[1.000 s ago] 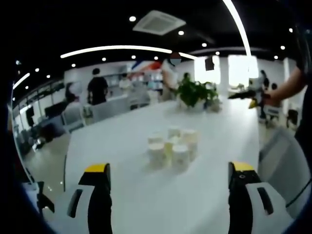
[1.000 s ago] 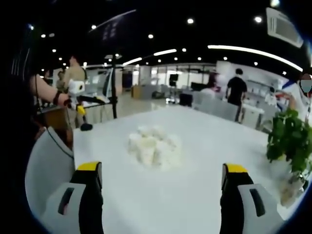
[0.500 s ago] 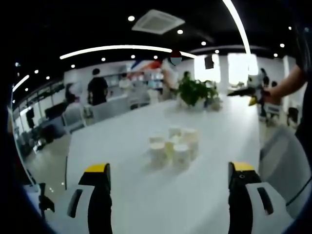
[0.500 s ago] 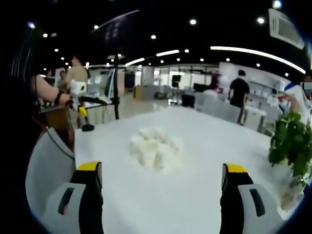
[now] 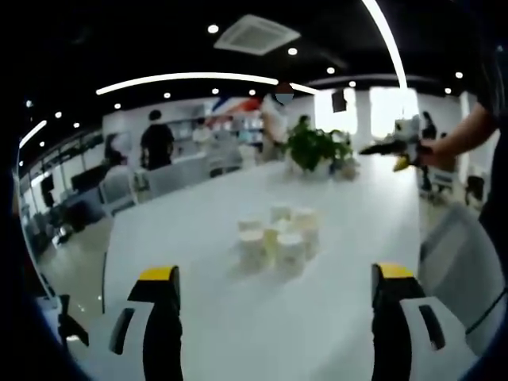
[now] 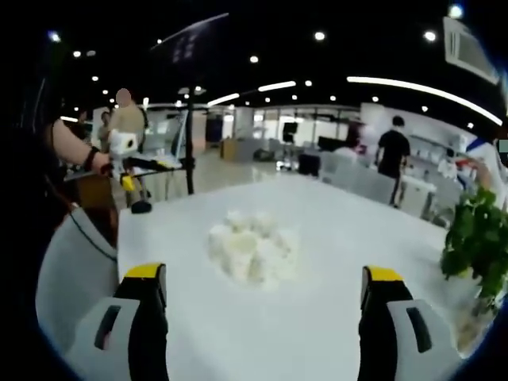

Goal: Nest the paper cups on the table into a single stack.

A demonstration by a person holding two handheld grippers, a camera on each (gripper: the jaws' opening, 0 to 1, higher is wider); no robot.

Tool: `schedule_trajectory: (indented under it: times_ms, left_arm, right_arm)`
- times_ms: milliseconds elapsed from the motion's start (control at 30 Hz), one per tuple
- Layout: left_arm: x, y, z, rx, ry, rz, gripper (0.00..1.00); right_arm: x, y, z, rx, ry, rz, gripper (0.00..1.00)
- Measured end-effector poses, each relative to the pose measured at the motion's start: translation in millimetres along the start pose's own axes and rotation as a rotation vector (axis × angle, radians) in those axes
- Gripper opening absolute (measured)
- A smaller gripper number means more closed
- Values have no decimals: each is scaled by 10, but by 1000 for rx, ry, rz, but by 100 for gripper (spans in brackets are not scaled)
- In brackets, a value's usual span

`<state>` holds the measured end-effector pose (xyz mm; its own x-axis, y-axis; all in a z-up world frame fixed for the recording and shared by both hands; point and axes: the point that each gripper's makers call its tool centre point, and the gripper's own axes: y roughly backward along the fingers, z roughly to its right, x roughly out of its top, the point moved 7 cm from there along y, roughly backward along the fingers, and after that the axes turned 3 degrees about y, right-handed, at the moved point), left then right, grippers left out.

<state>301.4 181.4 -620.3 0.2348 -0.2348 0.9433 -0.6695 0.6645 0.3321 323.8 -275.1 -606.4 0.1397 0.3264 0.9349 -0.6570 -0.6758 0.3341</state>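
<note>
Both grippers are hovering with jaws spread wide and empty: the left gripper (image 5: 274,290) and the right gripper (image 6: 262,290) are aiming at the cluster of paper cups (image 5: 278,236) standing mid-table on the white table (image 5: 198,238), well ahead of either. Because the cups are touching one another, a closing jaw is likely risking knocking neighbours over, or crushing a thin wall if squeezing hard.

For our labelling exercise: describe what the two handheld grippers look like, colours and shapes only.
The left gripper and the right gripper match: each has two black jaws with yellow tips and white outer casings with a dark slot. From across the table, the right gripper appears white with a yellow part.
</note>
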Motion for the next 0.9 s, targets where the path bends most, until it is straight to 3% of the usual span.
schedule_trajectory:
  times_ms: [900]
  left_arm:
    - [-82, 29, 92, 24, 24, -20, 100]
  right_arm:
    - [62, -545, 20, 89, 22, -18, 100]
